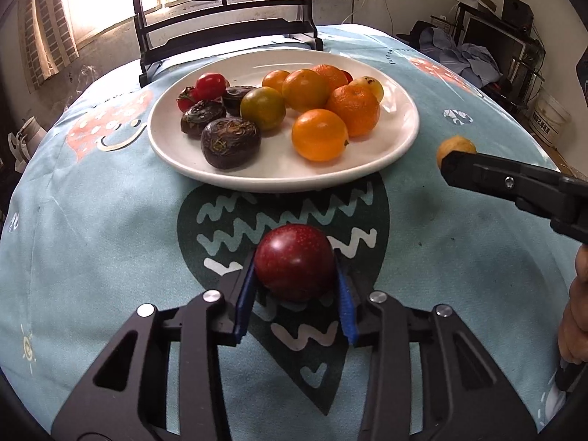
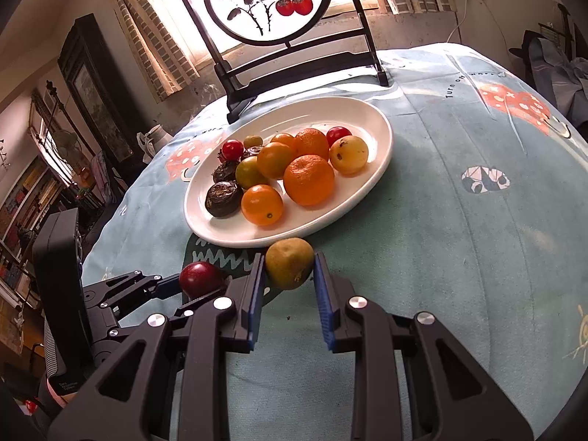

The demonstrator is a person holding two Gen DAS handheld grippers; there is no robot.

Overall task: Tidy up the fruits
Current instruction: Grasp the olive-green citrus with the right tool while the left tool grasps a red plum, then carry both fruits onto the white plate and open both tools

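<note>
A white plate point(image 1: 386, 147) point(image 2: 371, 180) holds several oranges, dark wrinkled passion fruits, cherry tomatoes and a yellow fruit. My left gripper point(image 1: 294, 279) is shut on a dark red plum point(image 1: 294, 270), low over the tablecloth in front of the plate; the plum also shows in the right wrist view point(image 2: 200, 277). My right gripper point(image 2: 289, 268) is shut on a yellow-brown fruit point(image 2: 289, 262) just before the plate's near rim; that fruit also shows in the left wrist view point(image 1: 455, 149), right of the plate.
A black-framed round painted screen point(image 2: 272, 3) stands at the table's far edge behind the plate. The table has a light blue patterned cloth point(image 1: 92, 220). Room clutter lies beyond the table on both sides.
</note>
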